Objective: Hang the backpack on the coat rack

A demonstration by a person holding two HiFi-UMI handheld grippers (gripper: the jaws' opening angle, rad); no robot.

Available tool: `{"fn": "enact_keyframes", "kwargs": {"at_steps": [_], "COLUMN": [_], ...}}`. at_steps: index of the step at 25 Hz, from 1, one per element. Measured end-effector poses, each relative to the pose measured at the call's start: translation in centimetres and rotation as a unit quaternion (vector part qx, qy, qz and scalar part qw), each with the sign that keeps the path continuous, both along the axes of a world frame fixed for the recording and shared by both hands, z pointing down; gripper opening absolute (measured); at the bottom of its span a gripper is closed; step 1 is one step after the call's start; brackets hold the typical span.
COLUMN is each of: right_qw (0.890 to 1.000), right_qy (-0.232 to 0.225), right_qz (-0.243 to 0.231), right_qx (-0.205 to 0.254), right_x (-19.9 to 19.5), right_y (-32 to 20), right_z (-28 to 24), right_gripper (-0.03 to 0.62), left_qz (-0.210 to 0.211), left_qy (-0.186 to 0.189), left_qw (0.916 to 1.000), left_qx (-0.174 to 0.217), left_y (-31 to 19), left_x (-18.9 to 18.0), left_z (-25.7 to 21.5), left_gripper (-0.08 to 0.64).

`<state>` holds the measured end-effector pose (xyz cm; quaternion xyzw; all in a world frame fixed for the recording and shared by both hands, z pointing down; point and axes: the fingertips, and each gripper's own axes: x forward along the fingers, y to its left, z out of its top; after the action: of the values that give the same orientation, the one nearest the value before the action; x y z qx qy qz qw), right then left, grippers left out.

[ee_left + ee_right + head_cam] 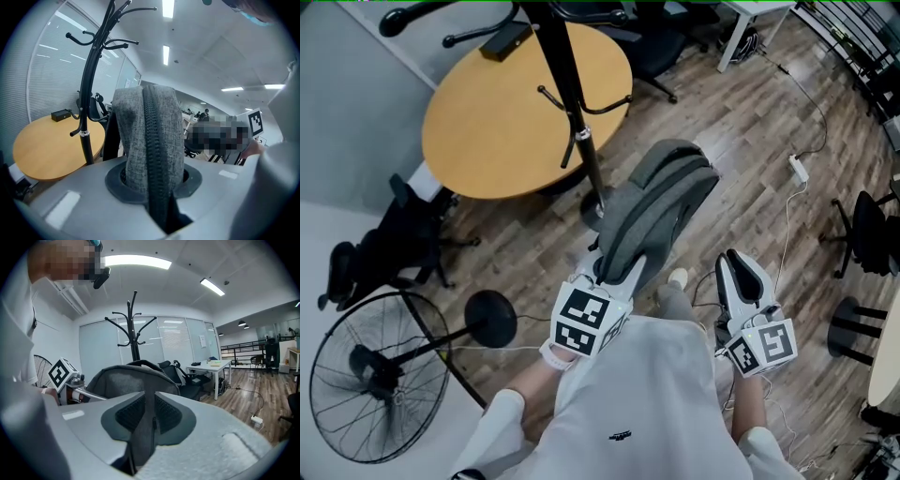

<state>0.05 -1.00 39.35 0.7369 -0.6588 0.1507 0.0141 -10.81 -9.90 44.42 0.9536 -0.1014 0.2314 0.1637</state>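
The grey backpack [661, 202] hangs in the air in front of me, its zip edge [157, 140] clamped in my left gripper [609, 267], which is shut on it. In the left gripper view the fabric rises straight up from between the pads of this gripper [152, 183]. My right gripper [736, 267] is to the right, shut on a grey strap of the backpack [143, 432]; the bag's body [126, 380] shows just beyond its jaws. The black coat rack [572, 94] stands behind the bag, with its hooks [112, 42] high up and bare.
A round wooden table [516, 103] with a small black box [506, 39] stands behind the rack's pole. A floor fan [380, 375] is at my lower left, next to a black office chair [403, 234]. A power strip [799, 169] and cable lie on the wood floor to the right.
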Motion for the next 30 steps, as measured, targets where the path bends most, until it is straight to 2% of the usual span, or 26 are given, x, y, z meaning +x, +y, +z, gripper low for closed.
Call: {"fn": "enact_keyframes", "kwargs": {"at_steps": [6,18,30], "right_qw": [1.000,0.994,0.986], "right_qy": [-0.003,-0.020,-0.022], "right_qz": [-0.023,-0.105,-0.157], "right_qx": [0.010,0.036,0.056], "right_x": [1.9,10.5,18.7], "right_y": [-2.1,-8.8,-13.1], "right_z": [0.0,-0.8,-1.5], "right_gripper": [0.064,0.064,0.064], "left_qz": [-0.021,-0.099,-0.153], "left_qy": [-0.001,-0.010,0.017], "left_qw": [0.9998,0.9950,0.9874], "left_qx": [-0.001,0.005,0.035], "left_y": [-1.3,-5.5,-9.3], "left_x": [1.4,8.5,16.2], "left_z": [0.1,-1.2,-4.1], "left_gripper": [0.107,0.106,0.106]}}
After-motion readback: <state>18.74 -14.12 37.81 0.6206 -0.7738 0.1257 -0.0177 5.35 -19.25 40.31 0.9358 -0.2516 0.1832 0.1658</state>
